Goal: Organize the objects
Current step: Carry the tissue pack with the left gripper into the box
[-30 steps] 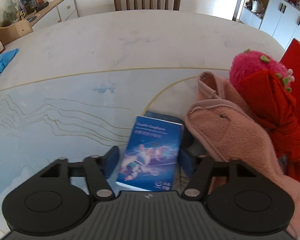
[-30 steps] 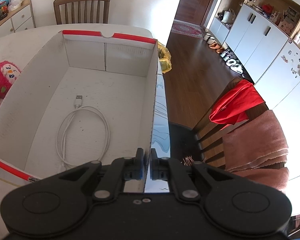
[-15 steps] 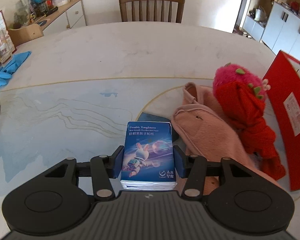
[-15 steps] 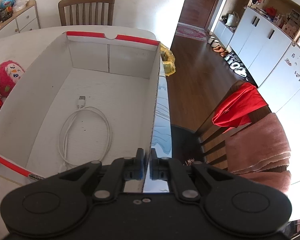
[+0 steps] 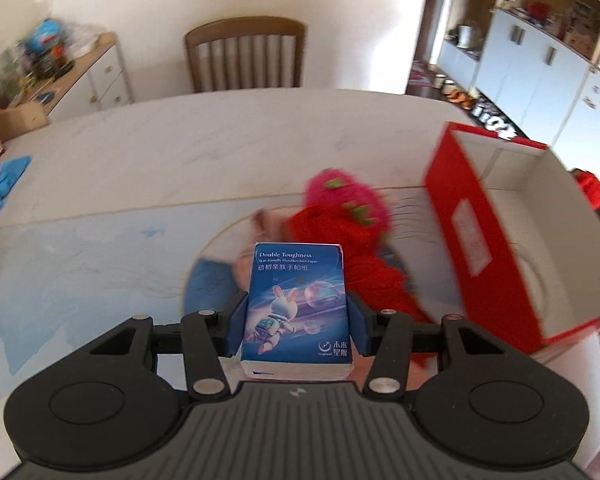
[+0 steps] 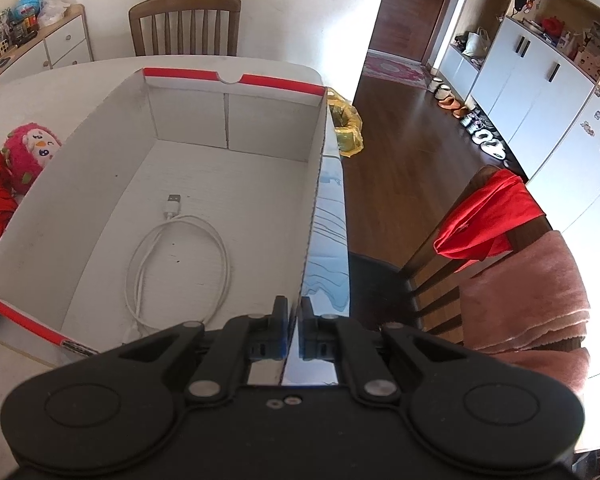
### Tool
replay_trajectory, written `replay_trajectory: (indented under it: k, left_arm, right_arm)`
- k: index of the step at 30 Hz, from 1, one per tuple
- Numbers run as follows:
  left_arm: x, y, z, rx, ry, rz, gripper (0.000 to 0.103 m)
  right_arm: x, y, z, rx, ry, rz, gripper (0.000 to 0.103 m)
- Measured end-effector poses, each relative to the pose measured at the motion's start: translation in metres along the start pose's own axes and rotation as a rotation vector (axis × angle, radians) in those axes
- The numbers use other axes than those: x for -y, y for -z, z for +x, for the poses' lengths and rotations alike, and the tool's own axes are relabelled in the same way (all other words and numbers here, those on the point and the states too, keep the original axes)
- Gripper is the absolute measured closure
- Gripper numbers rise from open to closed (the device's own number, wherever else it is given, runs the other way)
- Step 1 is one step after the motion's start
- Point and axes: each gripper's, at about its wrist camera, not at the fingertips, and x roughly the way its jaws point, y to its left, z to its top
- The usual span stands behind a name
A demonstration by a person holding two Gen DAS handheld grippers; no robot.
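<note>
Left wrist view: left gripper (image 5: 296,322) is clamping the tissue pack (image 5: 298,304) by its long sides, carrying it above the table (image 5: 140,168), pitched downward; pack judged light, soft, squashable | Right wrist view: right gripper (image 6: 294,334) is pinching the box (image 6: 80,184) wall, jaws together on it, angled down; cable (image 6: 180,264) is lying inside.

My left black two-finger gripper (image 5: 296,326) points steeply down, blue pads clamped on sth held between them. Right black gripper (image 6: 294,334), also angled down, pads pinched fully tog.
</note>
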Motion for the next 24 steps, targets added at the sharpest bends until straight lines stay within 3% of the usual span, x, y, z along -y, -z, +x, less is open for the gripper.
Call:
replay_trajectory:
  k: [16, 24]
  left_arm:
    - [0.142, -0.024, -0.012, 0.007, 0.212, 0.185, 0.053]
    - [0.203, -0.03, 0.004, 0.003, 0.239, 0.269, 0.053]
  right_arm:
    - [0.004, 0.004, -0.003, 0.011, -0.052, -0.027, 0.097]
    - [0.006, 0.006, -0.003, 0.017, -0.08, -0.038, 0.096]
